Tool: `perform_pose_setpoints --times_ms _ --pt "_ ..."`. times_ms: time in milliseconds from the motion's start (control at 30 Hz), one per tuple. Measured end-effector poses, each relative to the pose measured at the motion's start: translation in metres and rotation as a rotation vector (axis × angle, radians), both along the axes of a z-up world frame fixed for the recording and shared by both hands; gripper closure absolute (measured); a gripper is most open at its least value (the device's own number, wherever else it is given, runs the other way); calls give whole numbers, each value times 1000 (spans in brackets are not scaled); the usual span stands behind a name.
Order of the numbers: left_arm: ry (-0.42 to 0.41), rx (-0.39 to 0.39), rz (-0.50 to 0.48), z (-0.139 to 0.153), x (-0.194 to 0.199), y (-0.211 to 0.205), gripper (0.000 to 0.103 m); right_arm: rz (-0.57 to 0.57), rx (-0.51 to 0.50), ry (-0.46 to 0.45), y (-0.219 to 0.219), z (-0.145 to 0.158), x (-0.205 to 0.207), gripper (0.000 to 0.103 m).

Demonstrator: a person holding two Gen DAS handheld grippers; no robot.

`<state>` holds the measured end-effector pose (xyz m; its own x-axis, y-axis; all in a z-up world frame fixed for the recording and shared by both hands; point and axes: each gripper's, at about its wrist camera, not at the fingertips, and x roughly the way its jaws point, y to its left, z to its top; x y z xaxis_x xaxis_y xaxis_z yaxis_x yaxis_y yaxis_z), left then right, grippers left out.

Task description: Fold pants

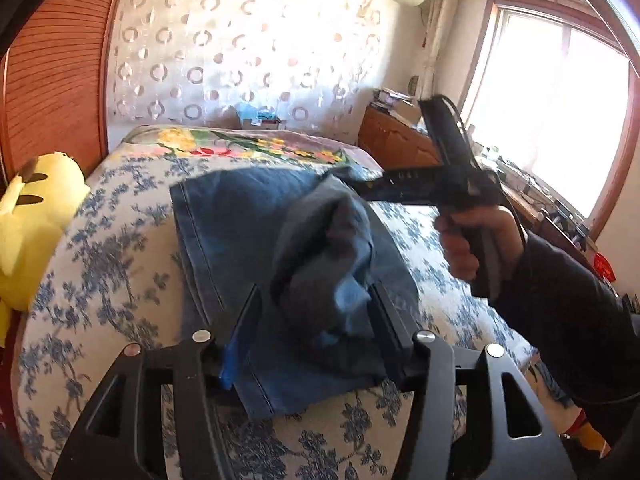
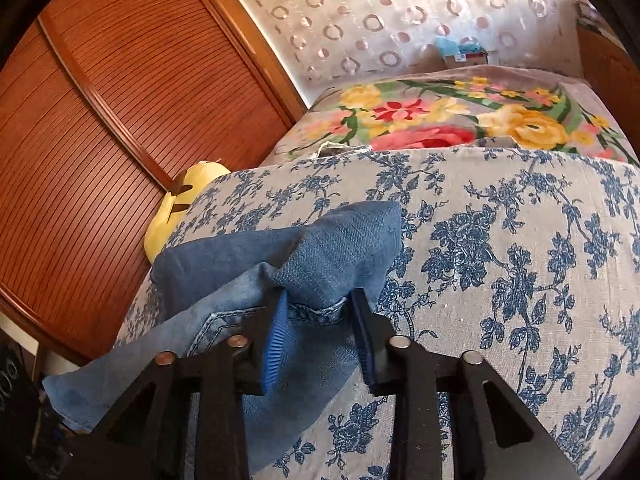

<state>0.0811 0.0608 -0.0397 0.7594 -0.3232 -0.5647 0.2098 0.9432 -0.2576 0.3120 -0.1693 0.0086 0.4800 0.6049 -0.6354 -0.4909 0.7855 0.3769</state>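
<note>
Blue denim pants (image 1: 240, 240) lie partly folded on the bed with the blue-flowered cover (image 1: 100, 280). My left gripper (image 1: 316, 296) stands open around a raised bunch of denim at the near end. My right gripper (image 1: 360, 184) shows in the left wrist view, held in a hand, its fingers at the far right edge of the pants. In the right wrist view the right gripper (image 2: 320, 304) has a bunched fold of the pants (image 2: 340, 252) between its blue pads (image 2: 276, 340), with a gap between them.
A yellow plush toy (image 1: 32, 224) lies at the bed's left edge beside the wooden wardrobe (image 2: 120, 100). A bright flowered blanket (image 2: 460, 120) covers the far end. A wooden desk (image 1: 400, 136) with clutter stands under the window on the right.
</note>
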Motion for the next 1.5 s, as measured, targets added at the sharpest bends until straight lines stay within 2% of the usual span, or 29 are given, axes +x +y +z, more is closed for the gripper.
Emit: perform_pose_setpoints --times_ms 67,200,233,267,300,367,533,633,833,1000,1133,1233,1267,1367,1467,1500 --pt "-2 -5 14 4 7 2 46 -1 -1 -12 -1 -5 2 82" --pt "7 -23 -24 4 22 0 48 7 -1 -61 0 -1 -8 86" --pt "3 -34 -31 4 23 0 53 11 0 -75 1 2 -11 87" --pt "6 -33 -35 4 24 -1 74 16 2 -92 1 5 -14 88" --pt "10 -26 -41 3 25 -1 83 18 -3 -111 1 8 -18 88" --pt "-9 -11 -54 6 15 -2 87 37 -3 -142 4 14 -24 88" --pt "-72 -27 -3 18 -22 14 90 93 11 -226 29 37 -40 88" --pt "-78 -39 32 16 -42 29 90 145 15 -255 55 45 -50 88" --pt "-3 -35 78 -11 -58 51 91 257 -60 -285 120 39 -61 88" --pt "42 -40 89 -26 -59 58 90 300 -141 -258 156 23 -54 88" --pt "62 -31 94 -29 -66 61 81 326 -183 -231 172 13 -52 88" --pt "47 -30 119 -26 -75 69 61 332 -206 -225 182 11 -50 84" --pt "36 -27 131 -23 -79 73 50 331 -207 -227 183 13 -51 83" --pt "18 -14 153 -14 -80 83 39 329 -186 -227 176 25 -55 72" --pt "-9 7 170 -2 -79 87 38 329 -163 -249 165 39 -62 57" --pt "-17 9 175 4 -75 87 38 330 -160 -256 160 42 -64 55"
